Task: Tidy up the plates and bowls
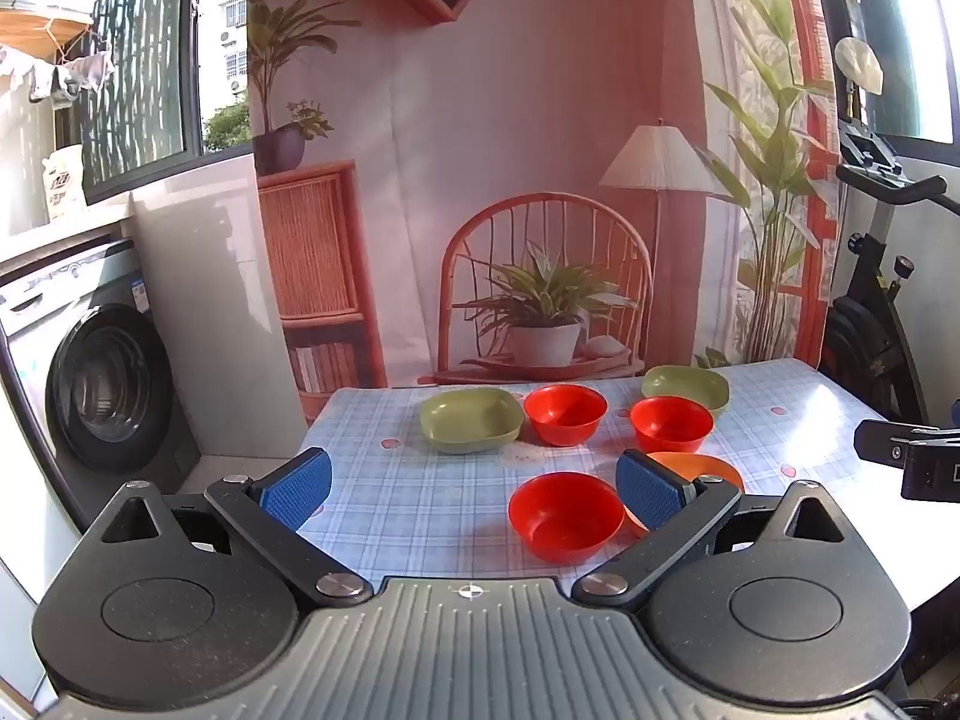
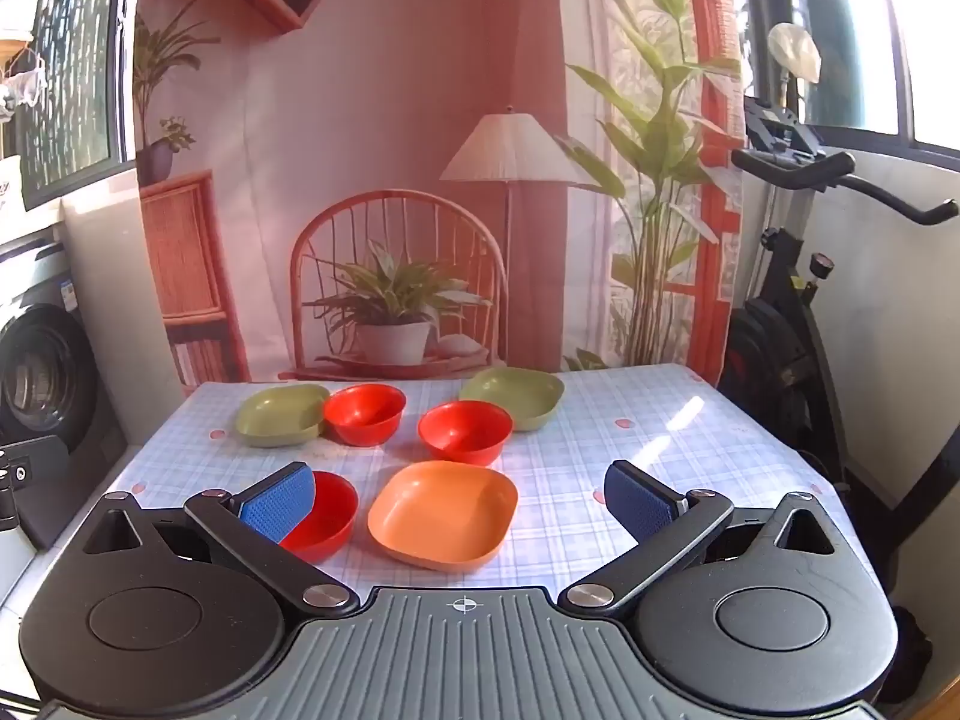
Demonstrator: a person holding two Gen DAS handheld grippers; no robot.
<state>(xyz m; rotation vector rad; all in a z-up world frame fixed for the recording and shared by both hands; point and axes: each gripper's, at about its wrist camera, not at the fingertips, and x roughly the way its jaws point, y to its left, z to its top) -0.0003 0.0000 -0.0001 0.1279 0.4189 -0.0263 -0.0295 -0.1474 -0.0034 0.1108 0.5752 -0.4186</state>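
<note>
Plates and bowls sat loose on the checked table [image 2: 600, 480], grouped around the orange plate [image 2: 443, 513]: left of it a red bowl [image 2: 327, 516], behind it a green plate [image 2: 279, 414], two red bowls [image 2: 364, 413] [image 2: 465, 431] and another green plate [image 2: 516, 396]. They looked like light, stiff, slick plastic, best pinched at the rim. The left gripper [image 1: 474, 489] and right gripper [image 2: 459, 501] hovered wide open, empty. A fingertip [image 2: 279, 507] hid part of the near bowl.

Glossy plastic red bowls [image 2: 363, 414], glossy checked tablecloth [image 2: 600, 456], ribbed blue gripper pads [image 2: 639, 501]
</note>
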